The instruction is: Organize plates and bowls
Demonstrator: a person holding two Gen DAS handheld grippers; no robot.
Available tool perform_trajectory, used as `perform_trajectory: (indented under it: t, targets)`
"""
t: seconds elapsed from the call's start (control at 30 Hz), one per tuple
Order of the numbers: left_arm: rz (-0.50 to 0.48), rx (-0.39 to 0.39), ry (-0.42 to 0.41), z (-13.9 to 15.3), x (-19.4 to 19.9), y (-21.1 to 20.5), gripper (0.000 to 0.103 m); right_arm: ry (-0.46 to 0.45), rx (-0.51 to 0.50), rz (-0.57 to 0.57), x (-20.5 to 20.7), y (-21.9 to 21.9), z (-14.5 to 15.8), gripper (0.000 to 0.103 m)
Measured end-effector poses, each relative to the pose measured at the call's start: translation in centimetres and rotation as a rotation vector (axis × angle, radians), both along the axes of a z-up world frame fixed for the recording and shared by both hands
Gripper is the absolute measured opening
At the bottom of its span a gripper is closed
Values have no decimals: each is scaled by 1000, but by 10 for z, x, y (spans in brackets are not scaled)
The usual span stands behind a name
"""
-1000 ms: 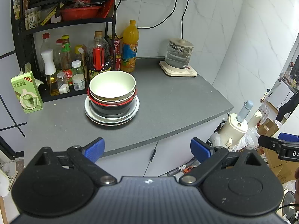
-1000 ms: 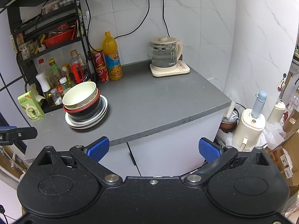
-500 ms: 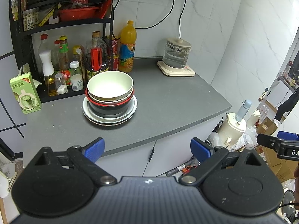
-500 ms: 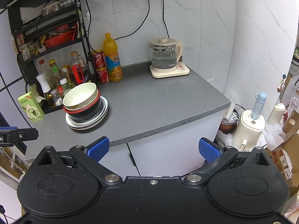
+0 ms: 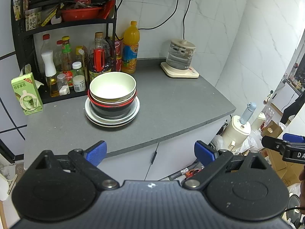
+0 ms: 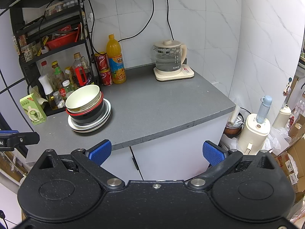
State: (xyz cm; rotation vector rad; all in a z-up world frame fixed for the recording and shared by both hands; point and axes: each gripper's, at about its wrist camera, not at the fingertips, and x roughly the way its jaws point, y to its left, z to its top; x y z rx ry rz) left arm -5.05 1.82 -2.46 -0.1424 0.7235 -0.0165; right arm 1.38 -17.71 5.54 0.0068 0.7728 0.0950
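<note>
Hovering off counter (image 5: pixel 171 106): both grippers, jaws apart; bowl stack (image 5: pixel 112 97) untouched.

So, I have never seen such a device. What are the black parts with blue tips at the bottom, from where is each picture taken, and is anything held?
There is no robot. A person holds a hand tool with a two-finger claw in each hand, and each tool has a camera looking forward. One picture shows the left claw, the other the right claw. Both are open and hold nothing. On the grey counter stands a stack: a cream bowl on top, a red-rimmed black bowl under it, and plates below. Bottles and a glass kettle stand behind.
</note>
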Motion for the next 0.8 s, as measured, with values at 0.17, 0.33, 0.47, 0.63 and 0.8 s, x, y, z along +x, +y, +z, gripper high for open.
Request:
perform_trajectory:
  t: [0.17,0.33,0.47,0.63,0.8]
  targets:
    - [1,-2,1,0,0,-1,97,0,0,-1,-1,0,0,103]
    - [-5,-3,1,-1,1,-2,97,3,2,-3,-2,-1,1,103]
    - [-9,-4,6,-2,2,-3,97,2,1,-4,-1,-2,2,103]
    - [-16,-7,8,-3,2,-4,97,4,4,-12,-2,-6,1,103]
    - [-14,-5,11,-4,3,-4,97,6,3,-15,-2,-6,0,103]
